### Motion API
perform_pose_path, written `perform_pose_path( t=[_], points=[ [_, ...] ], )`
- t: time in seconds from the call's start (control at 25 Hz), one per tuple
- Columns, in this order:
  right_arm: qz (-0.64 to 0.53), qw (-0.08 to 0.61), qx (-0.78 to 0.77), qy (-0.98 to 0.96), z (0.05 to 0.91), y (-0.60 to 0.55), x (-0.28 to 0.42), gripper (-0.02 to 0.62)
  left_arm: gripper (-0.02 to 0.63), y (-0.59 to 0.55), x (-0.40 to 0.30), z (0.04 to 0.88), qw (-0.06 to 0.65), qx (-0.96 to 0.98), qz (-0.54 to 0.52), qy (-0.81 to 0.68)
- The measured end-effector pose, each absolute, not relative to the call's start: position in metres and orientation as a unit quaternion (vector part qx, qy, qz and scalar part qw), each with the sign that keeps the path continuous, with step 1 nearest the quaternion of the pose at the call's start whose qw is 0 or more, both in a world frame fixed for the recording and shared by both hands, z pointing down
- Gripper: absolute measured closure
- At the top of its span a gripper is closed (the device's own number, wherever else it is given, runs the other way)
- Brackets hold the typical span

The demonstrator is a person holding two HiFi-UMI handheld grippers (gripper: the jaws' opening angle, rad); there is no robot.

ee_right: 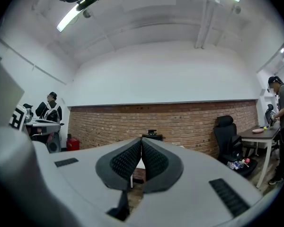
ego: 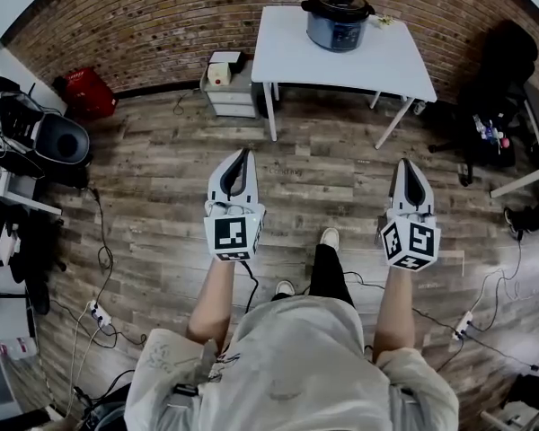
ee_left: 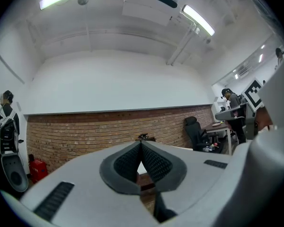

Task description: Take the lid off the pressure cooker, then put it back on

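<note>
The pressure cooker (ego: 338, 18), dark with a black lid (ego: 338, 2) on top, stands on a white table (ego: 296, 57) far ahead by the brick wall. My left gripper (ego: 243, 155) and right gripper (ego: 408, 164) are held level over the wooden floor, well short of the table, both shut with nothing between the jaws. In the left gripper view the lid's handle (ee_left: 142, 136) peeks just above the shut gripper (ee_left: 141, 143). The right gripper view shows the lid (ee_right: 152, 134) above the shut gripper (ee_right: 141, 141), small and distant.
A small white drawer unit (ego: 229, 88) sits left of the table, a red box (ego: 87, 92) further left. Black office chair (ego: 499, 79) and a desk stand at the right. Cables and power strips (ego: 97, 312) lie on the floor. People stand at the room's sides.
</note>
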State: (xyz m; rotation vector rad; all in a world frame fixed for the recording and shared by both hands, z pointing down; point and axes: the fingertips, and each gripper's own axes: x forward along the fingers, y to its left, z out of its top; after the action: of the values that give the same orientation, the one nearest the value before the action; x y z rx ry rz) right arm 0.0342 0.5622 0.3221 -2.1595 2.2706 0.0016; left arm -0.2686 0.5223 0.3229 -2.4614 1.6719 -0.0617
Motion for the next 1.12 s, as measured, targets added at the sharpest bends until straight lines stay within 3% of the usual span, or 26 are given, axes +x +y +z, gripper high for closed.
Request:
perform_pose_path(
  t=[0.28,0.4,0.6,0.84,1.0,1.12],
  points=[
    [-0.011,0.011,-0.678,0.735,0.334,0.508,0.067,0.543,0.586,0.475,-0.235,0.318,0.079,-0.824,-0.005,0.561],
    [-0.009,0.013,-0.671,0.741,0.336,0.484,0.081,0.507,0.473,0.451,-0.218,0.318,0.075,-0.825,-0.008,0.561],
    [-0.016,0.037,-0.657,0.753,0.339,0.442,0.109,0.388,0.388,0.407,-0.185,0.323,0.074,-0.827,-0.029,0.556],
    [-0.026,0.048,-0.653,0.756,0.342,0.394,0.149,0.328,0.353,0.360,-0.149,0.319,0.066,-0.821,-0.031,0.566],
    [-0.036,0.056,-0.647,0.760,0.341,0.366,0.172,0.270,0.293,0.331,-0.124,0.316,0.061,-0.815,-0.030,0.575],
    [-0.038,0.055,-0.638,0.767,0.342,0.346,0.186,0.267,0.282,0.311,-0.108,0.313,0.062,-0.812,-0.026,0.580]
  ],
)
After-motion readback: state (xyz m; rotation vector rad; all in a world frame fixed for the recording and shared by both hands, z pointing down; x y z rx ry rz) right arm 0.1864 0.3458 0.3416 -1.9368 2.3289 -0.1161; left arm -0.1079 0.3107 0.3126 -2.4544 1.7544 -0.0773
